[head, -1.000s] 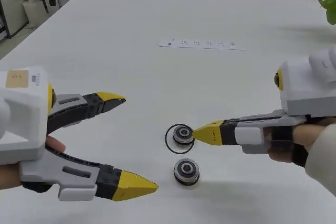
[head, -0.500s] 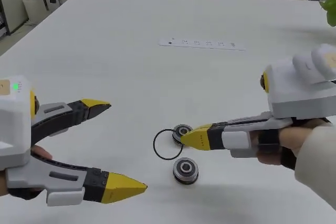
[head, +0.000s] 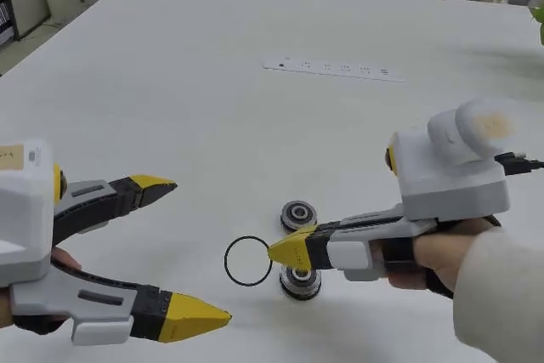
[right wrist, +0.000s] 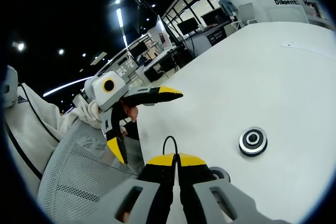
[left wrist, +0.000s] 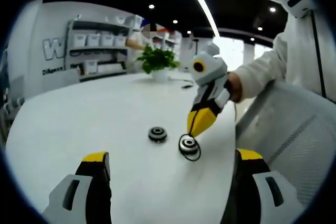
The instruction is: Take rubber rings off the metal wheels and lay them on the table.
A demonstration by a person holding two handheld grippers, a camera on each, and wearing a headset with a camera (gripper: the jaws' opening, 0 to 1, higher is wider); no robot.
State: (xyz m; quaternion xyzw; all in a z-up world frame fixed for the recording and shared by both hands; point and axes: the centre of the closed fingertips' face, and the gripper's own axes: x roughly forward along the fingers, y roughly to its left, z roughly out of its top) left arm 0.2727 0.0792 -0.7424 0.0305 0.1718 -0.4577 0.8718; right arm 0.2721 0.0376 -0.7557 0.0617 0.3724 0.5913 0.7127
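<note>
Right tongs (head: pixel 274 251), clamped on rubber ring (head: pixel 227 261), have drawn it off far wheel (head: pixel 298 214); left tongs (head: pixel 200 251) gape empty.

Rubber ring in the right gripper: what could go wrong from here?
1. The shut right gripper pinches the rubber ring only at its rim, so it may slip out early or cling on release.
2. The gripper is close over the near wheel; lowering could knock it or drop the ring onto it.

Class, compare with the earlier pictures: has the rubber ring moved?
Yes. The ring, earlier around the far wheel, is now off it, drawn leftward and nearer the view's bottom edge, pinched by the right gripper.
</note>
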